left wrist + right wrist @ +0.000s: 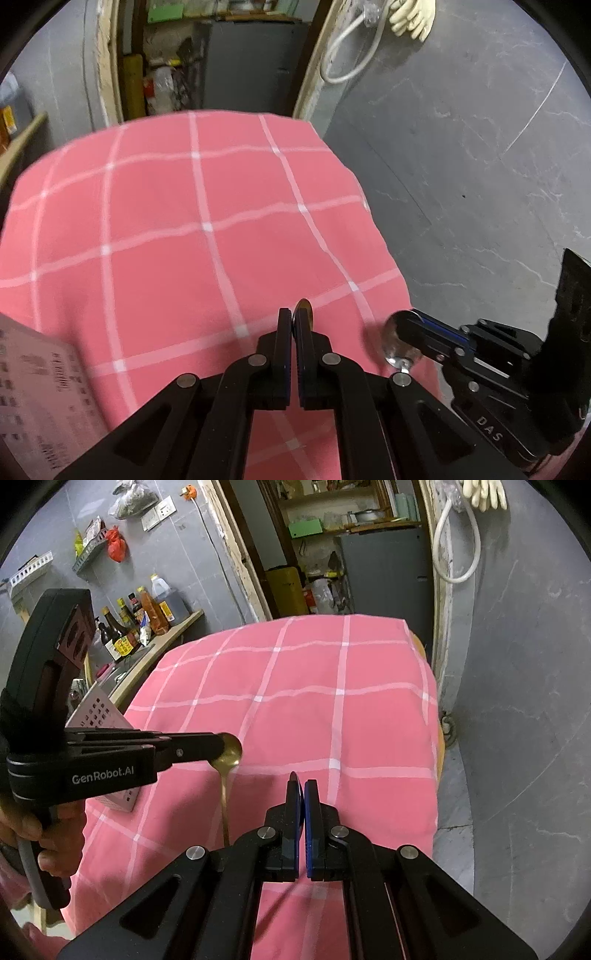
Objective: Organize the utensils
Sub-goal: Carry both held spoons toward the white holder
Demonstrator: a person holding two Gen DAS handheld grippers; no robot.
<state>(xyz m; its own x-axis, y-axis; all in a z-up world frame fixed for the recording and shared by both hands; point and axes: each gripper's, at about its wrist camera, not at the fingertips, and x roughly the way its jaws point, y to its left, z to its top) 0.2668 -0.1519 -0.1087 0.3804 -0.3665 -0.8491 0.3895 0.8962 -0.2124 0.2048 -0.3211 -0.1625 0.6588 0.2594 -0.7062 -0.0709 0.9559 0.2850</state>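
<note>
A: Starting at the left, what does the left tool (pixel 294 325) show?

B: Its jaws are pressed together on a gold spoon (pixel 226 760); in the right wrist view the bowl sticks out past the fingertips and the thin handle hangs down toward the pink checked cloth (pixel 184 221) — lifted clear of it, as far as the frames tell. In the left wrist view only the spoon's gold edge shows between the pads.

A: And whose hand carries it?

B: A person's hand (pixel 26 830) grips the handle at the far left of the right wrist view; behind the tool stands a perforated metal holder (pixel 99 716) on the cloth-covered surface, partly hidden by the tool.

A: Moving right — the right tool (pixel 303 797)?

B: Also clamped tight; the left wrist view shows a silver spoon (pixel 397 343) in its fingertips, bowl toward the cloth, near the cloth's right edge. In its own view the spoon is barely visible between the blue pads.

A: Anything further right?

B: Grey marbled wall (pixel 480 166); a white hose (pixel 454 554) and pale rubber gloves (pixel 484 494) hang above; a shelf of sauce bottles (pixel 140 620) sits back on the left.
</note>
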